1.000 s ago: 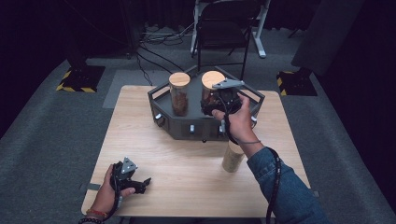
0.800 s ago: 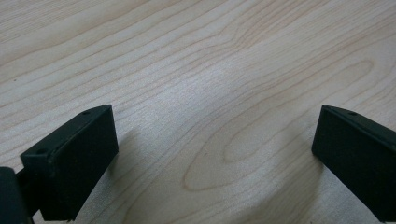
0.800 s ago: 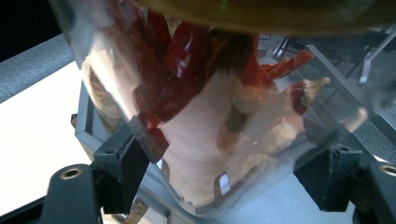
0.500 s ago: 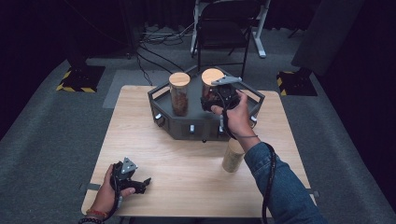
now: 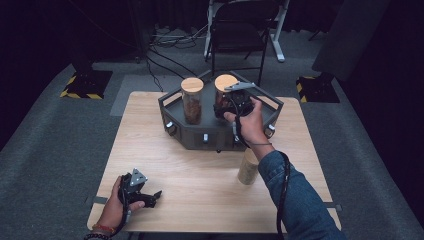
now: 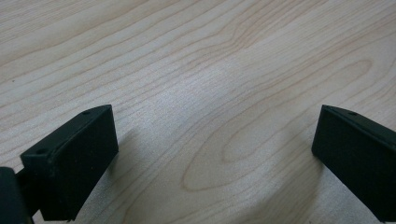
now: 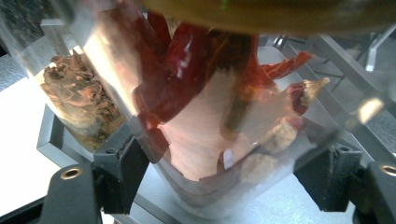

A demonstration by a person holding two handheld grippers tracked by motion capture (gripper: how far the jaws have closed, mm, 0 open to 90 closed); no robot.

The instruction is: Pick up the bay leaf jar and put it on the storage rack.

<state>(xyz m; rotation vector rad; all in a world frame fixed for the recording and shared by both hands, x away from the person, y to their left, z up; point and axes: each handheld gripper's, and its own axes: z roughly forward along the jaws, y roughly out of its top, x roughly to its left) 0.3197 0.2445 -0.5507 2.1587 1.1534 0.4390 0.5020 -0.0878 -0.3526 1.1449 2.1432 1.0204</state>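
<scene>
My overhead cam sits high on my side and looks forward and down, taking in the whole tabletop (image 5: 210, 170), the dark tray (image 5: 220, 135) at its far edge and the floor beyond. The left gripper cam is tilted down, super close to bare wood (image 6: 210, 93). The right gripper cam is jammed right up against the chili jar (image 7: 210, 116), with the second jar (image 7: 79, 98) behind it. Both jars also show from overhead (image 5: 224, 95) (image 5: 192, 100), so that's my overlap.
</scene>
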